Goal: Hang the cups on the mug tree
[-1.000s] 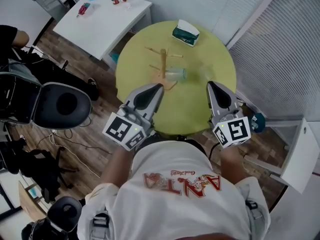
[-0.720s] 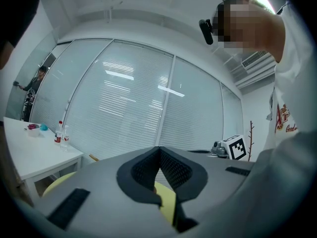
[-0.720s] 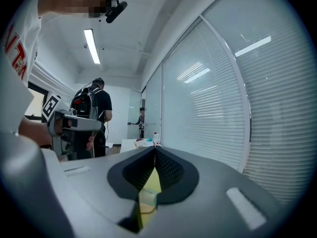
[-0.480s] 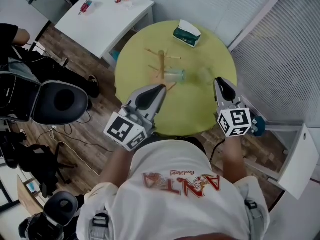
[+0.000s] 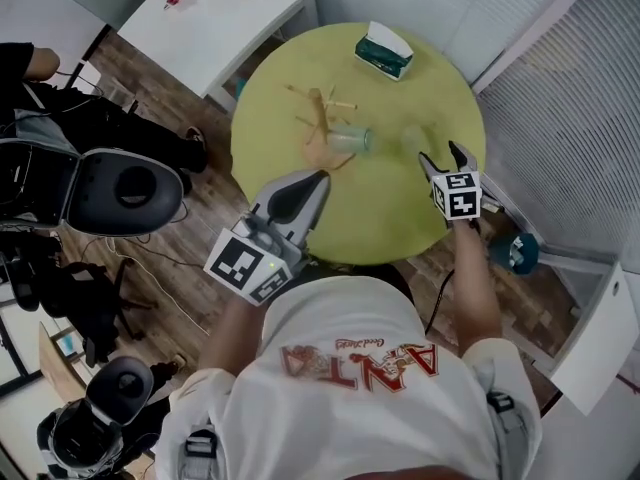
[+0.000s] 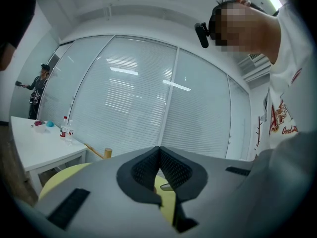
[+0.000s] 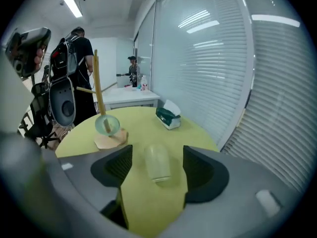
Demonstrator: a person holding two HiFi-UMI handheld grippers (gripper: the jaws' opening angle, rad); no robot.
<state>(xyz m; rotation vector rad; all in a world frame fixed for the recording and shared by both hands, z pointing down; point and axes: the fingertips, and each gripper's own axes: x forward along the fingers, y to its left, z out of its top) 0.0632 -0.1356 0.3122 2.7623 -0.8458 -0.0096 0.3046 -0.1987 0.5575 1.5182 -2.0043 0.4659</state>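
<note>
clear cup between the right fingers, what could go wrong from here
1. The right gripper has just been opening its fingers; the clear cup is between them, untouched. An off-centre close could push it away across the table.
2. A greenish cup already sits low against the mug tree; swinging this one in could bump it or tip the tree.

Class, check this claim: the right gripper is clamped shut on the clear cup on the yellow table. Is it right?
No. The right gripper's jaws stand apart, having just been opening. The clear cup sits between them, untouched, on the yellow table. The right gripper view shows this.
</note>
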